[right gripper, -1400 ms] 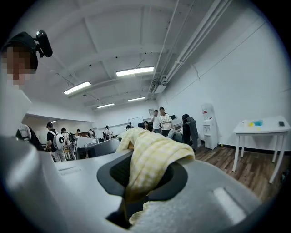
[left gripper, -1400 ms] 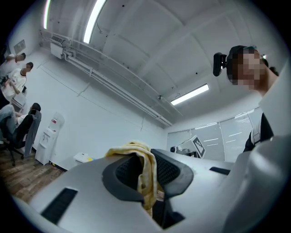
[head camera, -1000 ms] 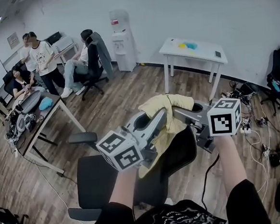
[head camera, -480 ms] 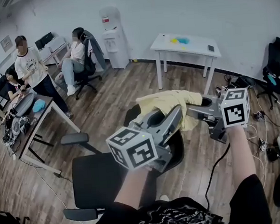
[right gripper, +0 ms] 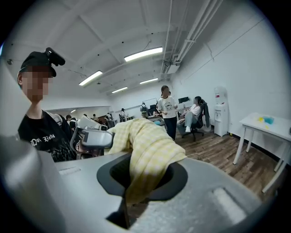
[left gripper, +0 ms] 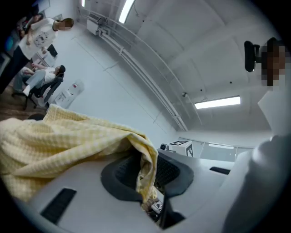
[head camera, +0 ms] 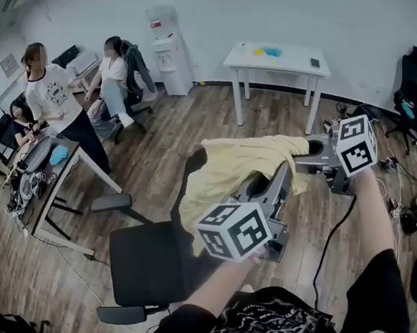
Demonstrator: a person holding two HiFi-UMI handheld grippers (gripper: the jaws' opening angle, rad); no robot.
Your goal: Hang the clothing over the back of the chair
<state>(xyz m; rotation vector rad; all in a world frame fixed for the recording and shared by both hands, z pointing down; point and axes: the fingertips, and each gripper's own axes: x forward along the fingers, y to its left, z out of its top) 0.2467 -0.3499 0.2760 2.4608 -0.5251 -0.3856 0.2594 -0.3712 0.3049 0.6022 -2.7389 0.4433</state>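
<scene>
Tightly, both tongs (left gripper: 151,201) (right gripper: 128,199) on clothing (head camera: 227,169).

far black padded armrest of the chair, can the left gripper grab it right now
Probably not: the left gripper is shut on the yellow checked cloth, so its jaws are full; the black padded armrest itself lies bare.

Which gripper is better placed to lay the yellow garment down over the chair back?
Left, probably: the left gripper clamps the garment nearer the chair back, while the right gripper holds its end farther out.
</scene>
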